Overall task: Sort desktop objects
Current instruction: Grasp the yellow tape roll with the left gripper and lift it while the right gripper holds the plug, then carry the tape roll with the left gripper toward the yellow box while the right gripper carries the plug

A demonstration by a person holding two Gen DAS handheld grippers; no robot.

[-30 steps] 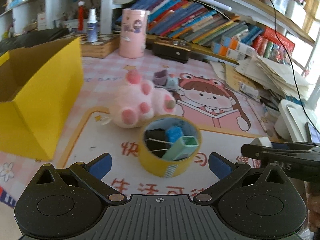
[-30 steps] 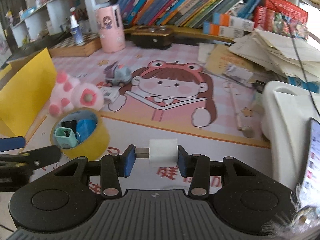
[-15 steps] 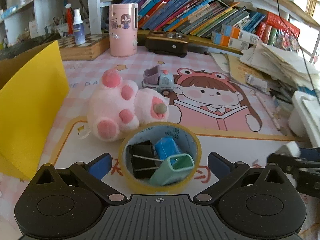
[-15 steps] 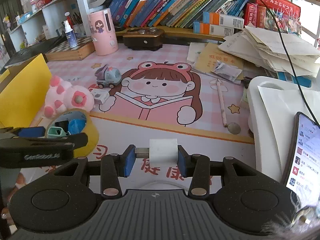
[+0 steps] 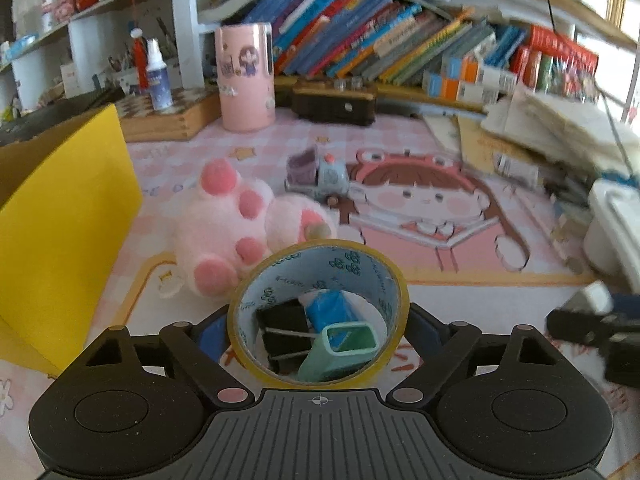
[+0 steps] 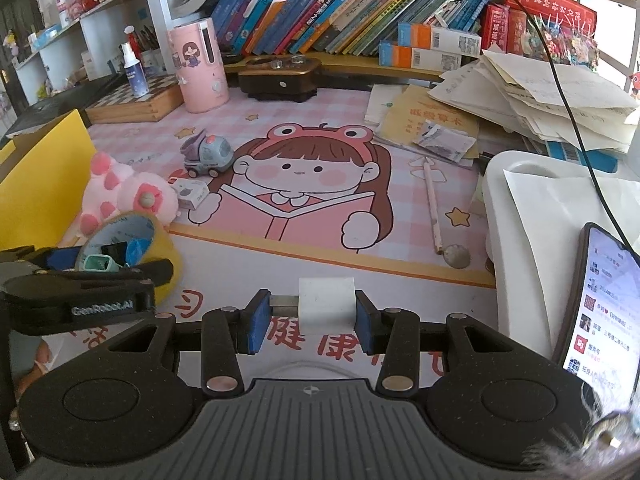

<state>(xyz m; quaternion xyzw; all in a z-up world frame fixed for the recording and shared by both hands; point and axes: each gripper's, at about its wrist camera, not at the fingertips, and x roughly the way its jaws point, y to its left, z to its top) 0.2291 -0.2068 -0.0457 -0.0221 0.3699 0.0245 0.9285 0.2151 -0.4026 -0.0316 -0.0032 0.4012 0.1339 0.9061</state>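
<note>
Yellow tape roll (image 5: 320,312) is standing on the desk mat (image 6: 400,272), sitting between the fingers of the left gripper (image 5: 318,330). Its jaws are closing around the roll, one blue pad (image 5: 210,330) at each side; pad contact cannot be confirmed. Inside the roll are lying a black binder clip (image 5: 282,330), a blue item and a green sharpener (image 5: 344,346). The right gripper (image 6: 310,322) is clamping a white block (image 6: 326,304) above the mat.
</note>
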